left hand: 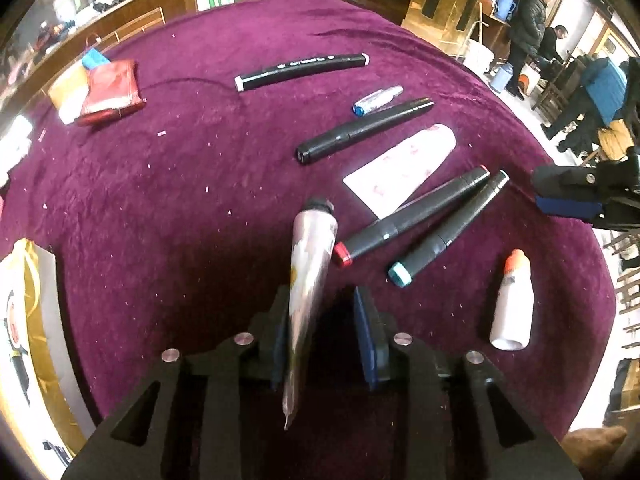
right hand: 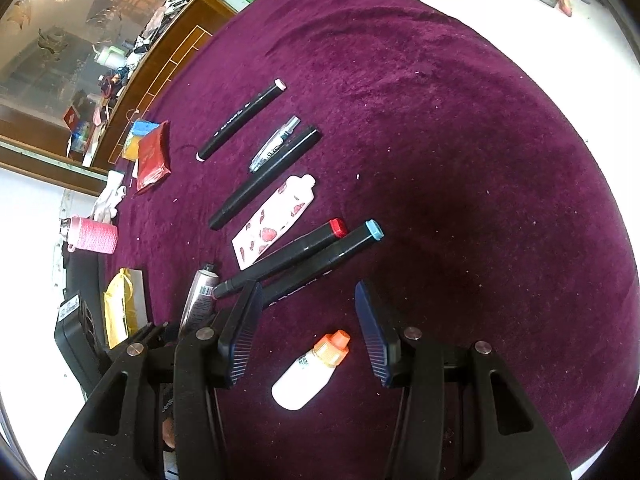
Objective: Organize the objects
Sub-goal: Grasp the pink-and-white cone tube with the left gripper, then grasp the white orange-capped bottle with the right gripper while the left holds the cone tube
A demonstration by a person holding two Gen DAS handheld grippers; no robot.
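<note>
The left tool [left hand: 324,332] points down at the purple counter [left hand: 168,184] with its jaws slightly apart. A silver tube [left hand: 308,280] stands tilted between them, resting against the left pad [left hand: 280,344] while a gap separates it from the right pad; the tube is blurred, so whether the left pad still bears on it is hard to tell. Its dark cap points away from the camera.

Just beside the tube lie two black markers side by side, a red-capped marker [left hand: 408,220] and a teal-capped marker [left hand: 448,232]. Beyond them a pink sachet [left hand: 404,164] lies flat, then a black pen [left hand: 360,130], a small clear tube [left hand: 378,100] and a long black marker [left hand: 300,71], set roughly in a row. A red pouch [left hand: 112,92] lies well apart near the far left edge.

The right tool [right hand: 308,332] hangs above the counter with its jaws spread and nothing gripped. A white bottle [right hand: 310,372] with an orange cap lies on the cloth below the gap between its pads, touching neither.
</note>
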